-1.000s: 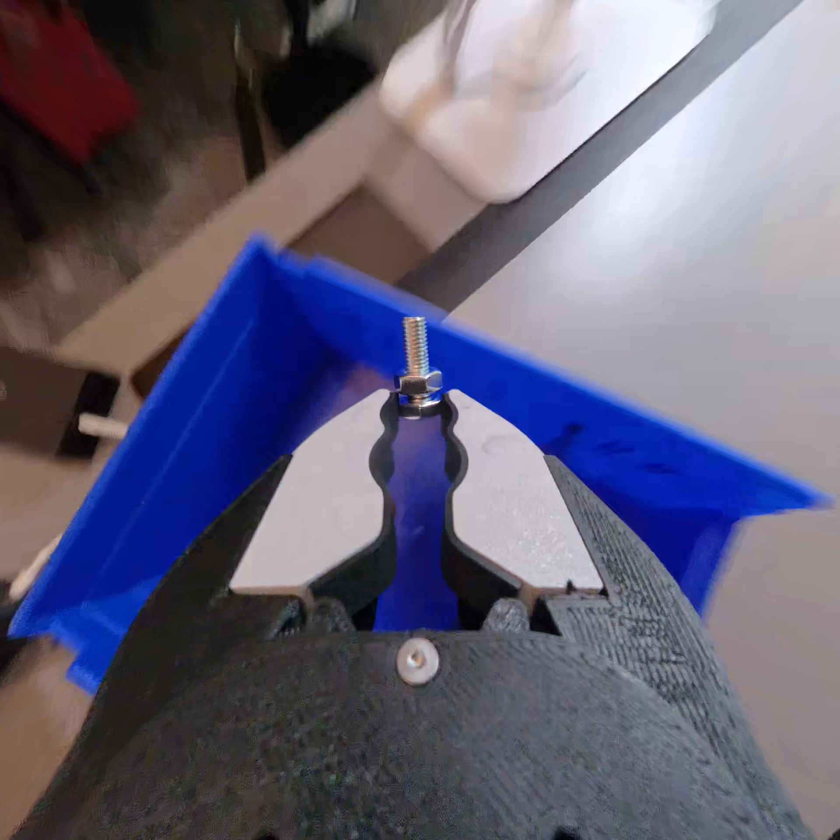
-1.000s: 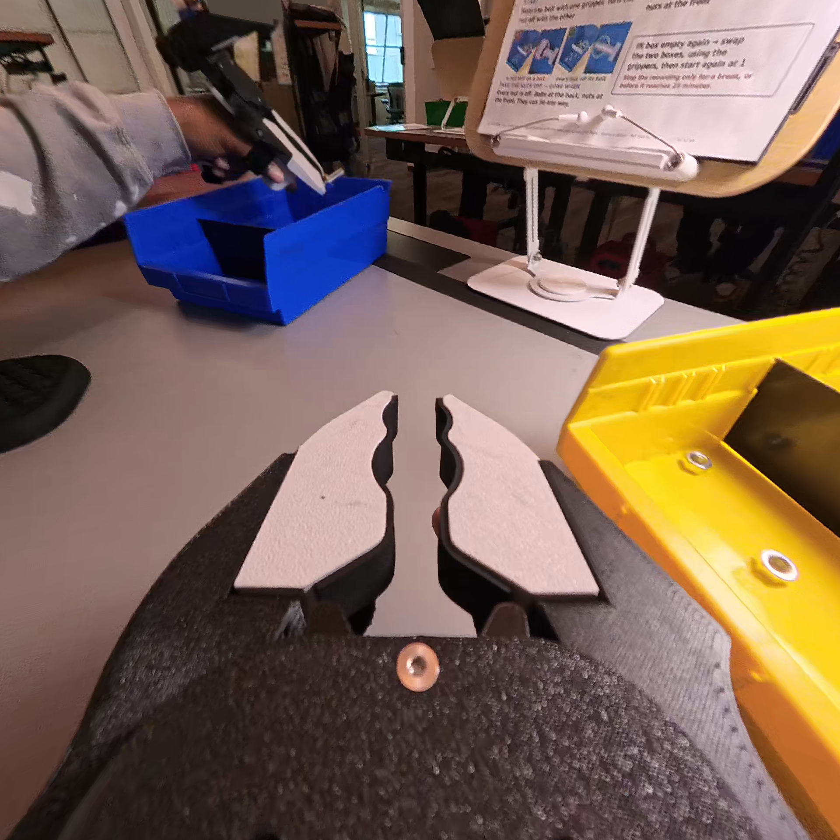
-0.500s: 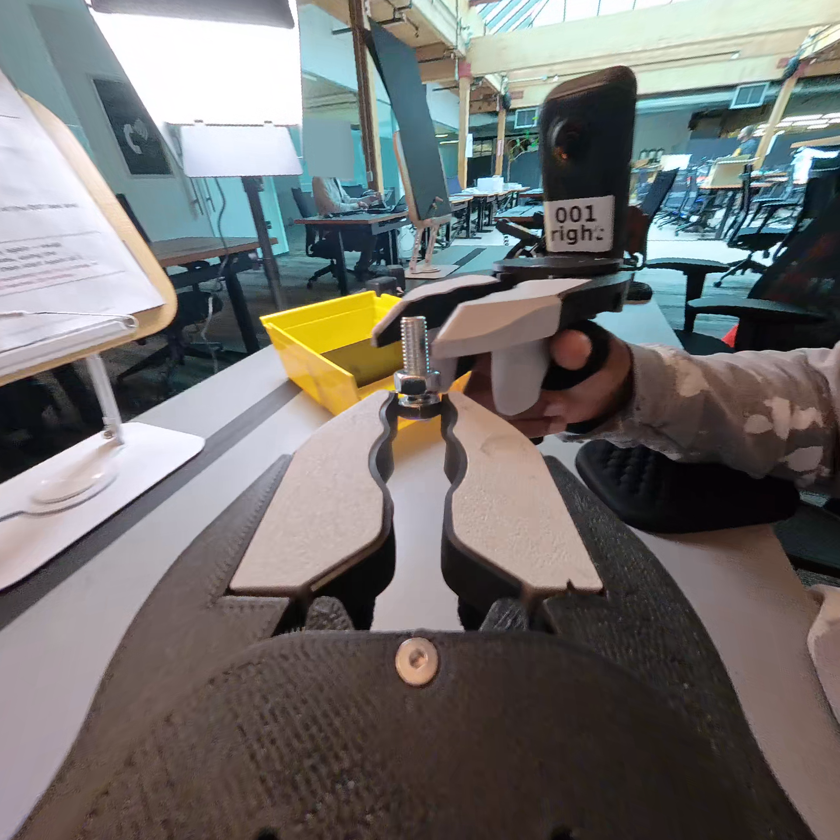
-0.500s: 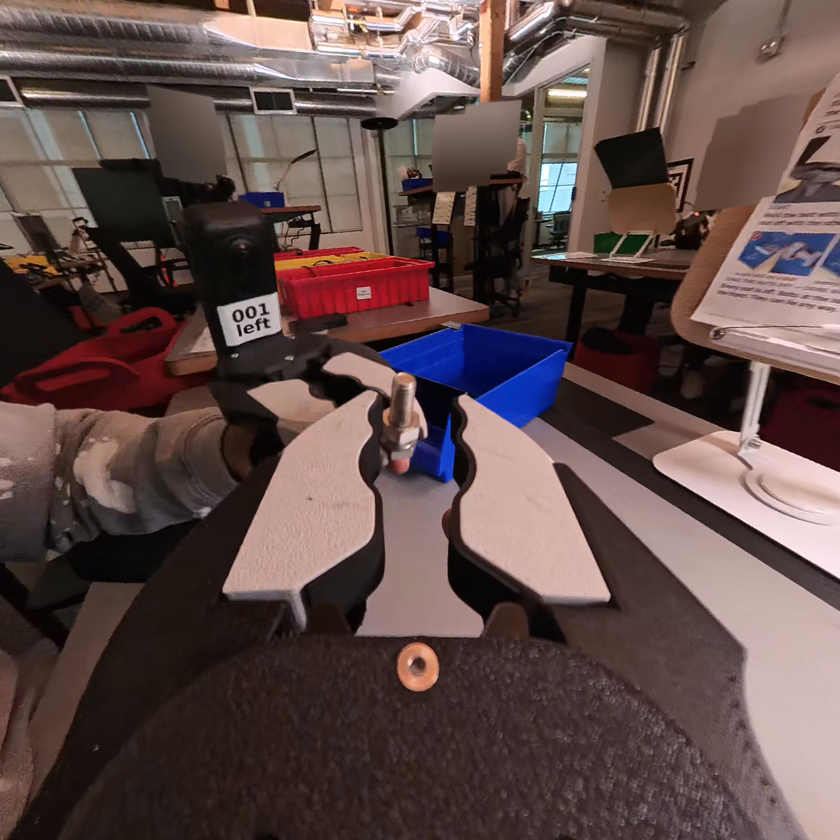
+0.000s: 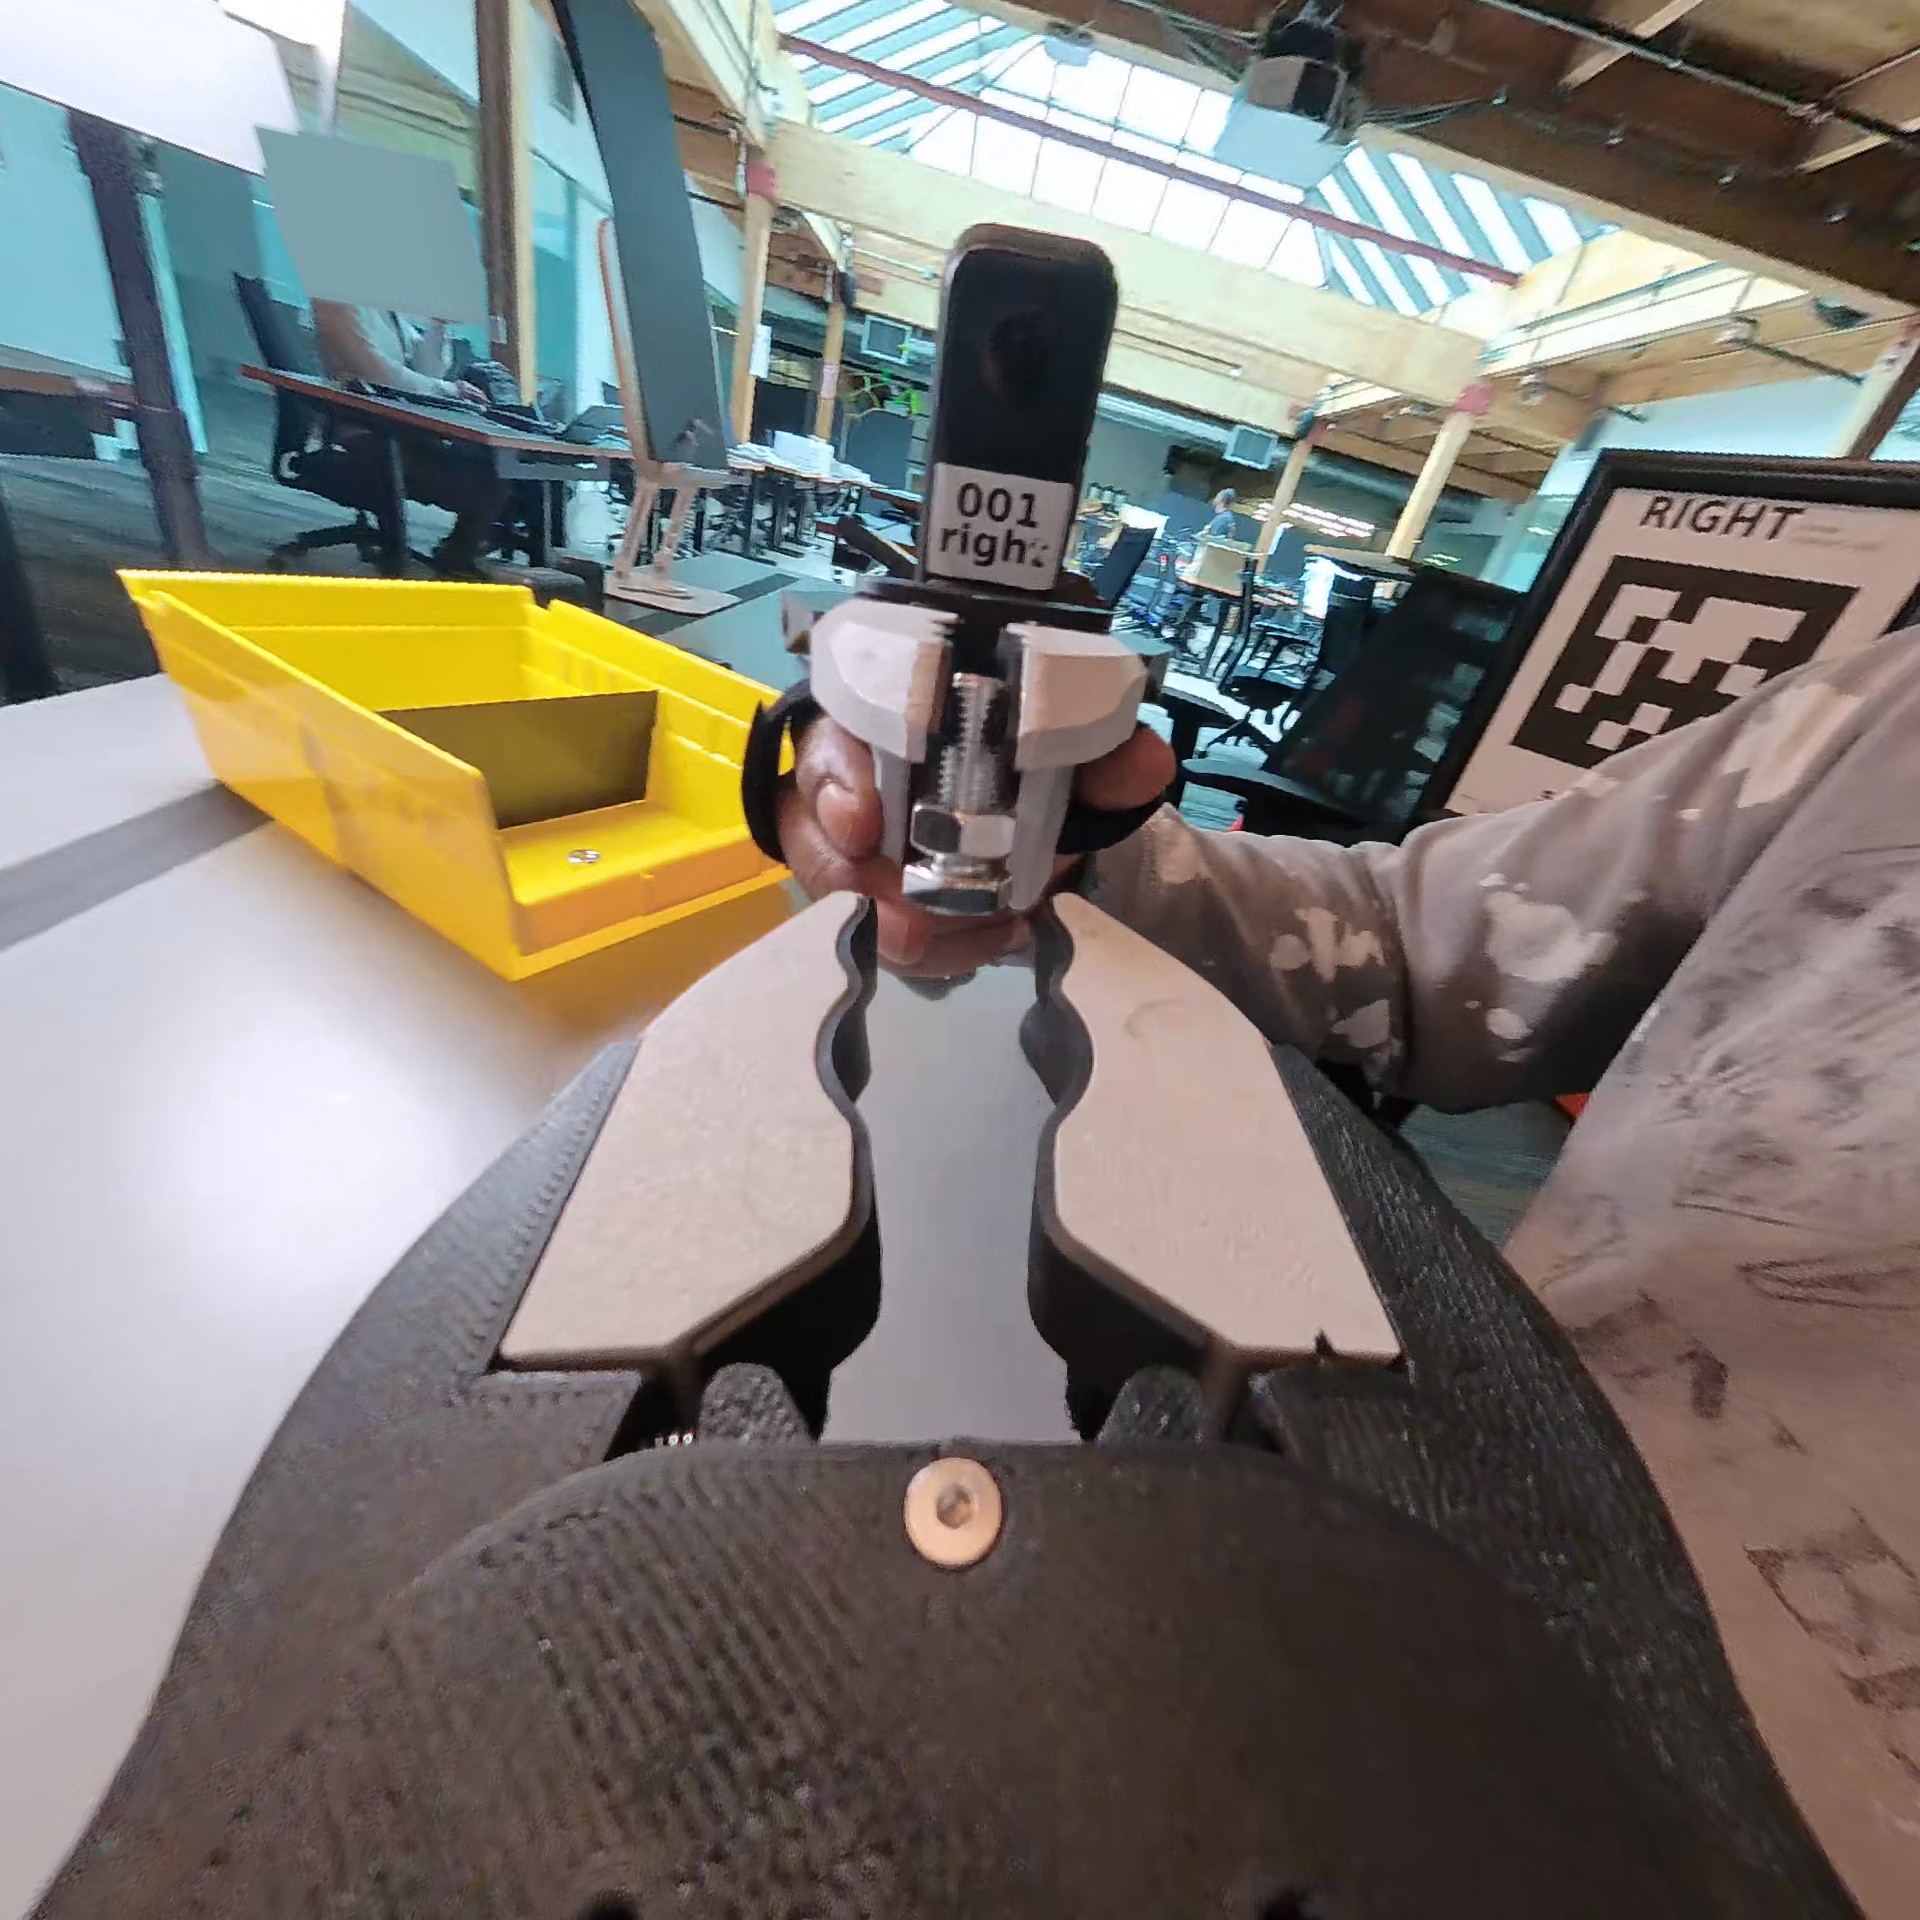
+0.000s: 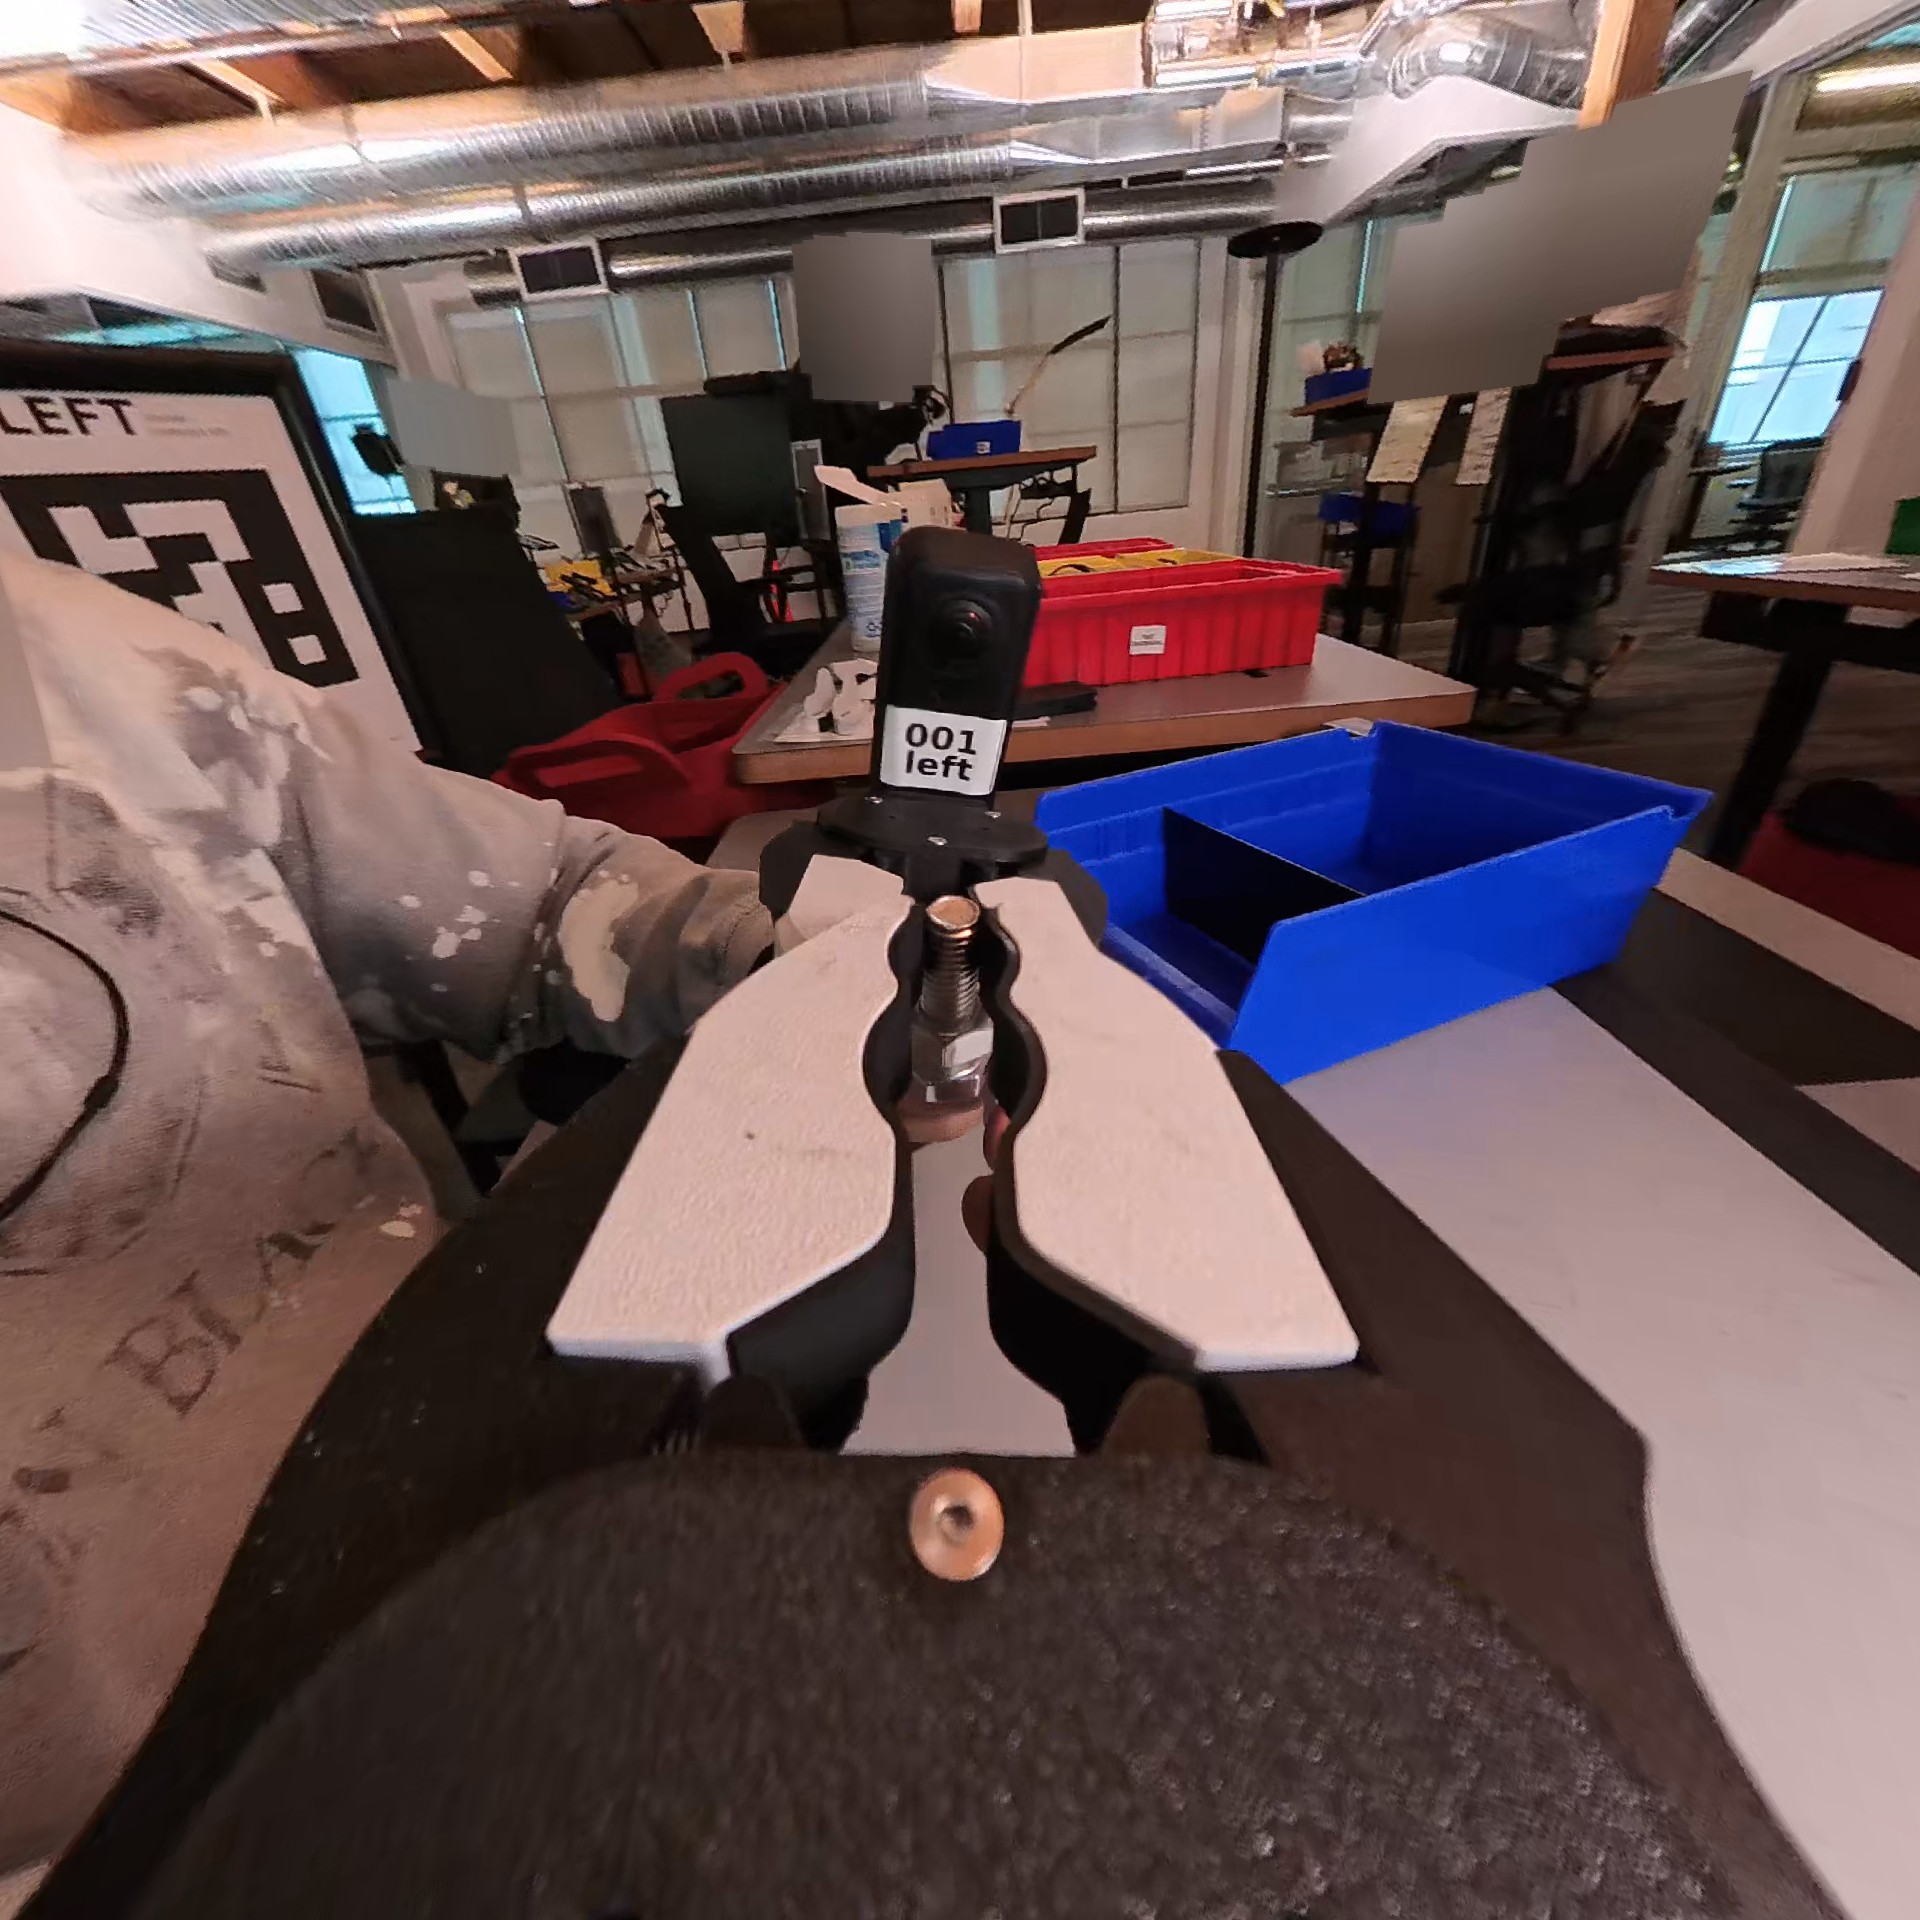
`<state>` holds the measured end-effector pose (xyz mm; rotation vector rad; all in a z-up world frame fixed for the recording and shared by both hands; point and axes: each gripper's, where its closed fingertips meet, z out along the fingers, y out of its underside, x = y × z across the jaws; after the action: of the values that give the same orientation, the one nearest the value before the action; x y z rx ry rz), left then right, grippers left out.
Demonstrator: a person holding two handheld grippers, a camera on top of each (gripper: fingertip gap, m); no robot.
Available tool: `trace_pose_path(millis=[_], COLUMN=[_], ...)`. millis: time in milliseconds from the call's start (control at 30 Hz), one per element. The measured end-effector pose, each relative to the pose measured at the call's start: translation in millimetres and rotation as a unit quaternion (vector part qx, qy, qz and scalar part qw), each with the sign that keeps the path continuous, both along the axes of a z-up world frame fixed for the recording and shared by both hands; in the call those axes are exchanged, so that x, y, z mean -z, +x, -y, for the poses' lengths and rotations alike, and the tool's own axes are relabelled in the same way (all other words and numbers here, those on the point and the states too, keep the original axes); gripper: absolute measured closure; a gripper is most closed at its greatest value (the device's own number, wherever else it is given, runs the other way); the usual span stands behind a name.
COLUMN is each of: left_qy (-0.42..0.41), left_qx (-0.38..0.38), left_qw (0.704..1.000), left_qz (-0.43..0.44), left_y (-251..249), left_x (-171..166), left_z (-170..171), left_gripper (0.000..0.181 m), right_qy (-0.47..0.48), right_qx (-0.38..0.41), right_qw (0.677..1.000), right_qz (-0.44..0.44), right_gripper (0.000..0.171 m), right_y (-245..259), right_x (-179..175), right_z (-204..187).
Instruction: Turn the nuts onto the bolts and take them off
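Facing grippers: right gripper [image 6: 951, 997] clamping nut [image 6: 949, 1060].

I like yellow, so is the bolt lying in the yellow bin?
No, the bolt is up between the two hand-held grippers, away from the yellow bin.

A silver bolt [image 5: 958, 790] is standing upright in mid-air, threaded shank pointing up, head at the bottom. A silver hex nut [image 5: 957, 831] is sitting low on its thread, just above the head [image 6: 943, 1089].

Shiny metal bolt [image 5: 961, 790] and nut [image 5: 957, 831]; glossy plastic yellow bin [image 5: 416, 748]; matt, grainy grey fingers [image 5: 727, 1164].
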<state>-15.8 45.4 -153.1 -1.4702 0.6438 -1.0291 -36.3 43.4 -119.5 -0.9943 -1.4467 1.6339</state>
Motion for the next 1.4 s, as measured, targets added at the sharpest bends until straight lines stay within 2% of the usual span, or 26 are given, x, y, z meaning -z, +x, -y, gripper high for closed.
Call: trace_pose_path(millis=[400,700,767,833,967,1033,1200,1267,1300,1400], left_qy=[-0.007,-0.001,0.008,0.022,0.063,0.08,0.099,0.108,0.113,0.113], left_qx=[0.079,0.102,0.088,0.039,-0.105,-0.147,-0.169,-0.155,-0.157,-0.164], left_qw=[0.997,0.994,0.996,0.998,0.992,0.986,0.981,0.982,0.981,0.98], left_qz=[0.0,0.026,0.029,0.033,0.033,0.011,0.001,0.019,0.022,0.015], left_y=[19,26,26,20,-11,-19,-21,-23,-24,-25], left_x=[7,-3,-6,-9,-17,-15,-15,-22,-25,-23], left_z=[19,29,28,19,-4,-9,-9,-5,-4,-6], left_gripper=[0.163,0.162,0.163,0.163,0.163,0.163,0.163,0.163,0.163,0.163], right_qy=[-0.02,-0.036,-0.042,-0.041,-0.038,-0.035,-0.028,-0.039,-0.042,-0.063], right_qx=[-0.106,-0.146,-0.148,-0.112,0.002,0.045,0.104,0.15,0.166,0.15], right_qw=[0.994,0.989,0.988,0.993,0.999,0.998,0.994,0.988,0.985,0.987], right_qz=[0.013,-0.007,-0.013,-0.025,-0.028,-0.015,-0.002,-0.004,-0.01,-0.011], right_gripper=[0.162,0.162,0.162,0.161,0.141,0.133,0.135,0.16,0.162,0.149], right_y=[10,20,21,16,5,-3,-13,-8,-5,-3], right_x=[9,-1,-4,-7,-6,0,6,5,5,0], right_z=[24,32,32,24,-1,-5,-16,-35,-44,-42])
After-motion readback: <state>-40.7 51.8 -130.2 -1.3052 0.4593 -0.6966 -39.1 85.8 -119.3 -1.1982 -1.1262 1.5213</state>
